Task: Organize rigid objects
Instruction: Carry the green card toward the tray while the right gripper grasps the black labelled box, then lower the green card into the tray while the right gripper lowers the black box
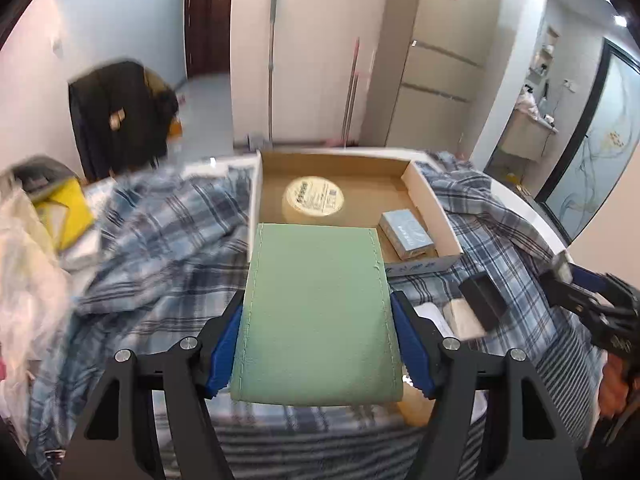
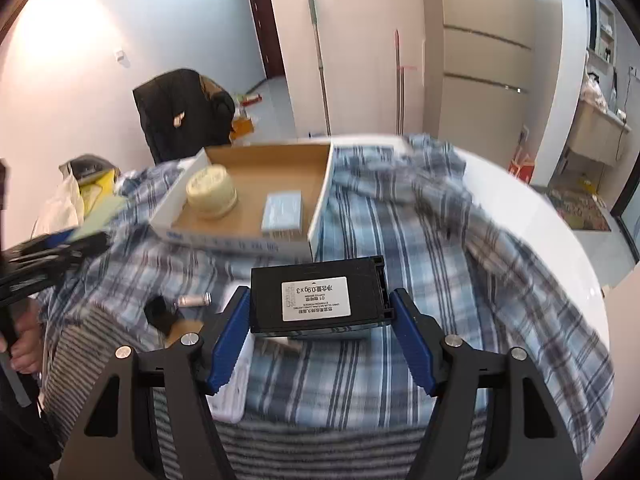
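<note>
White round worktop [image 2: 532, 208] was draped in plaid shirts [image 2: 400, 240] with a striped cloth [image 2: 320, 444] at the near edge; on top sat an open cardboard tray [image 1: 434, 210], holding a round cream jar [image 1: 314, 199] at the back left and a small blue-grey box [image 1: 406, 235] by the right wall. Left gripper [image 1: 318, 344] had its jaws clamped on a pale green pouch [image 1: 320, 312], blue pads pressed to both stitched edges, pouch held clear of the cloth with its far end overlapping the tray's near wall in the left wrist view. Right gripper [image 2: 320, 332] had its jaws closed on a black box [image 2: 318, 294] with a white label facing up, held above the plaid, just short of the tray's near right corner. Smaller loose bits lay on the cloth at near left: a white flat case [image 2: 234, 392], a small silver tube [image 2: 194, 301], a dark item beside it, too blurred to name. Step in hand, as judged: both items picked, carrying to the tray. Next move probably calls for taking the pouch over the near wall into the free floor in front of the jar, then releasing; black box needs the gap left between jar and blue-grey box, or behind it, set down flat without knocking either
</note>
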Available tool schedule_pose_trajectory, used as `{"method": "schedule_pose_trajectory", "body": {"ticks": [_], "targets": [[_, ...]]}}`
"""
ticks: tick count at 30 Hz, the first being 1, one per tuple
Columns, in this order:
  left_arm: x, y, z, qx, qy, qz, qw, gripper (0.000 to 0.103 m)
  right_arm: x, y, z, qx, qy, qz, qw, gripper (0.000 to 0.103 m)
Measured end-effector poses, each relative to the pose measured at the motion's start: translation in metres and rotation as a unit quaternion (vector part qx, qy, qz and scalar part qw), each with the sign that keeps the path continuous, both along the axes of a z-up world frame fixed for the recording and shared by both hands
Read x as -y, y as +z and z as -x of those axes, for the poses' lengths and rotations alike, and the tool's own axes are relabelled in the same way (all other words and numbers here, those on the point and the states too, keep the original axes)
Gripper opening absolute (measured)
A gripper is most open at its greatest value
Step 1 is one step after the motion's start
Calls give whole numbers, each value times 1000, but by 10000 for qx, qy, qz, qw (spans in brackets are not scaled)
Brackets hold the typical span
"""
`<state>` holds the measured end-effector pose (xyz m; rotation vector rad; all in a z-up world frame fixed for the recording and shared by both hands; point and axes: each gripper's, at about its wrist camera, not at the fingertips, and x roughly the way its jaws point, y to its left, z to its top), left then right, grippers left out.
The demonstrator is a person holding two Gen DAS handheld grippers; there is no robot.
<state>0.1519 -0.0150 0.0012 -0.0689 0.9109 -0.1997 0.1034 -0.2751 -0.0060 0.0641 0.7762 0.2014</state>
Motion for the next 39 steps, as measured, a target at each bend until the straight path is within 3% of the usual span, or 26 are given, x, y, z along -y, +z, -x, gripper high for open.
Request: {"method": "schedule_pose_trajectory", "body": {"ticks": [5, 12, 25, 30, 31, 33, 35, 39], "targets": [[6, -32, -52, -731, -24, 186, 9971, 71, -2, 2, -9, 10, 54, -100, 9999, 68], [17, -58, -95, -1051, -101, 25, 9944, 71, 11, -10, -22, -137, -96, 5, 9999, 68], [24, -65, -134, -819, -117, -35, 9966, 71, 46, -14, -32, -253, -598, 238, 9976, 68], [29, -75, -132, -731, -306, -234, 9966, 79, 51, -9, -35, -279, -759, 252, 9964, 68], [29, -76, -131, -686, -390, -192, 9967, 87, 50, -7, -36, -274, -757, 239, 9965, 68], [26, -72, -127, -362, -405, -56, 9985, 87, 43, 0, -38, -242, -703, 258, 9969, 68], [21, -58, -116, 216, -262, 86, 9994, 87, 34, 7, -38, -165, -637, 320, 9973, 68], [1, -25, -92, 1583, 47, 255, 9871, 87, 8, 19, -47, -14, -490, 307, 9983, 68]]}}
